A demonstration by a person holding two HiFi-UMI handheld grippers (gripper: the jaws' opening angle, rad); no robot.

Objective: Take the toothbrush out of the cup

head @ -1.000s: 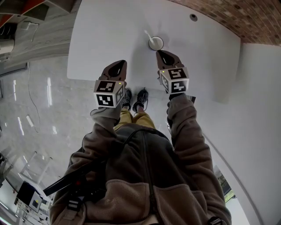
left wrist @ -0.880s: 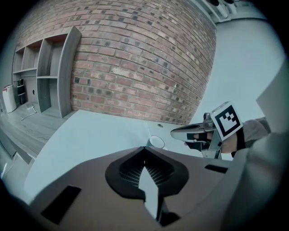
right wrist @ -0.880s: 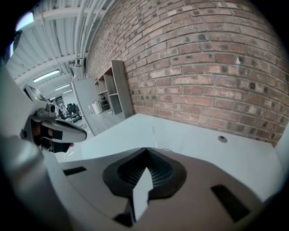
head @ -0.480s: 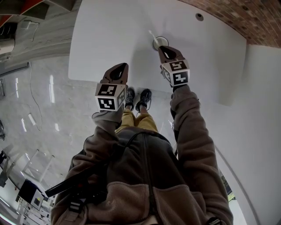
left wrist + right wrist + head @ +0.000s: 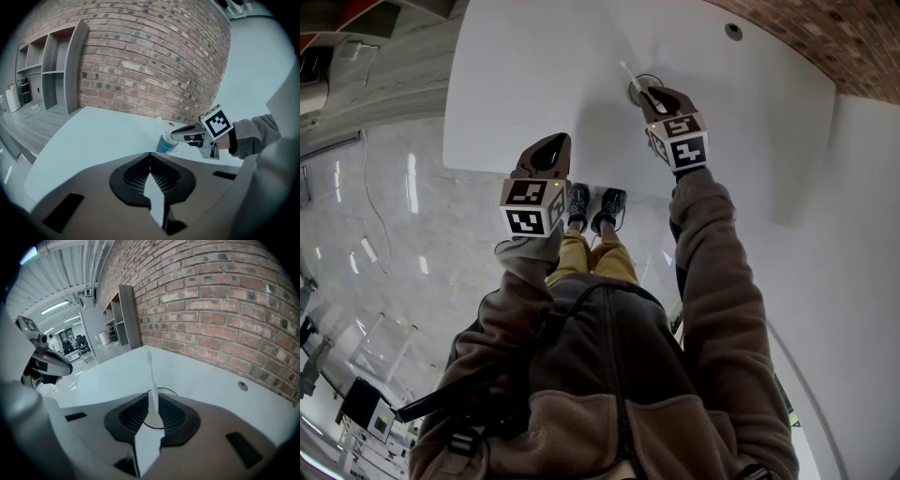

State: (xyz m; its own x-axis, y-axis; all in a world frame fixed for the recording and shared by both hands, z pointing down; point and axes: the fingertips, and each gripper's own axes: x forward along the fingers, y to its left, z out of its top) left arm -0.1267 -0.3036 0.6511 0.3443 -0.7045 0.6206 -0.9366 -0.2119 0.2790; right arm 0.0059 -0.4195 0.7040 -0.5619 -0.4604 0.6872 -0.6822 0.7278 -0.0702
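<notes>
A cup (image 5: 637, 84) stands on the white table (image 5: 534, 75); it looks blue in the left gripper view (image 5: 166, 143). A white toothbrush (image 5: 626, 71) leans out of it toward the far left. My right gripper (image 5: 655, 93) hangs right over the cup's rim (image 5: 169, 391). Its jaws stand only a handle's width apart, pressed on the toothbrush handle (image 5: 151, 376), whose head rises above them. My left gripper (image 5: 556, 141) hovers over the table's near edge, well left of the cup, shut and empty (image 5: 150, 157).
A small round hole (image 5: 732, 31) sits in the table at the far right, near the brick wall (image 5: 225, 310). Grey shelves (image 5: 51, 70) stand at the far left. The table's near edge runs just above the person's shoes (image 5: 595, 208).
My right gripper has moved forward from the near side of the cup to over its rim, and the toothbrush handle now sits between its jaws. The left gripper has hardly moved.
</notes>
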